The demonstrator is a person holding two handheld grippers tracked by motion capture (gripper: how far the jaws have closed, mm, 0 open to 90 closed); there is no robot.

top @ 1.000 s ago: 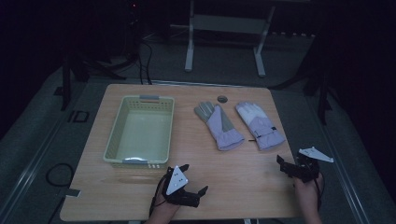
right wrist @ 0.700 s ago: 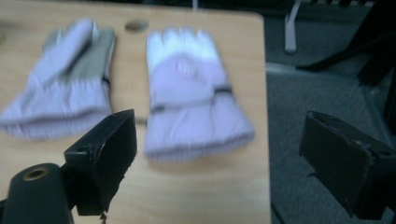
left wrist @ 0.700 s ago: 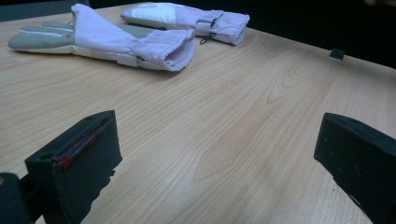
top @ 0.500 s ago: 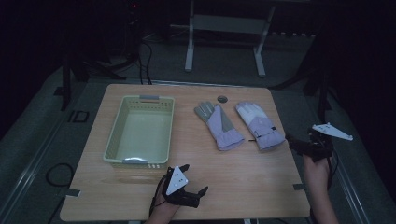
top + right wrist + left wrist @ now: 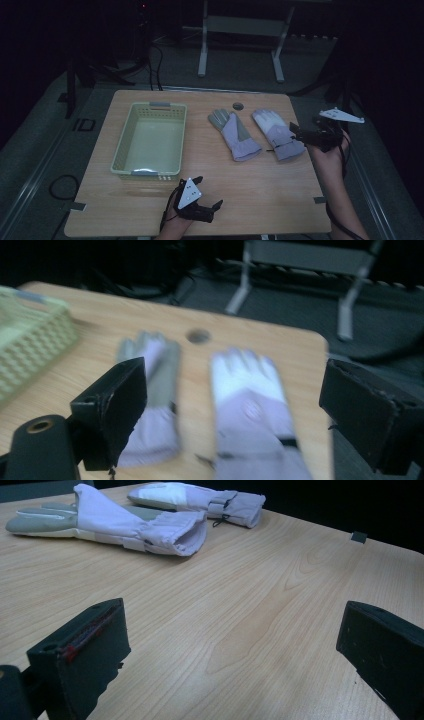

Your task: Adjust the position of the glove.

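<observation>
Grippers first: our right gripper (image 5: 296, 131) hangs at the right edge of the table (image 5: 260, 195), with its jaws spread wide and nothing between them. The tips point to the left and sit just beside the cuff of the right glove (image 5: 278, 133); we cannot tell if they touch the fabric. In the right gripper view this gripper (image 5: 235, 410) looks down on both gloves, a little blurred, and the right glove (image 5: 252, 405) lies in the gap between the two black jaws, below them.

Our left gripper (image 5: 207, 202) rests low at the near edge of the table, near of the basket (image 5: 131, 165). Its jaws are also fully apart and hold nothing. In the left gripper view this gripper (image 5: 232, 652) shows bare wood between the jaws, and the left glove (image 5: 115, 522) lies well apart, farther on the table, with the open cuff turned toward us.

Both gloves are flat on the wood, side by side, with fingers to the far side. The left glove (image 5: 233, 134) is to the right of the pale green basket. A small dark round mark (image 5: 238, 106) sits on the table far of the gloves.
</observation>
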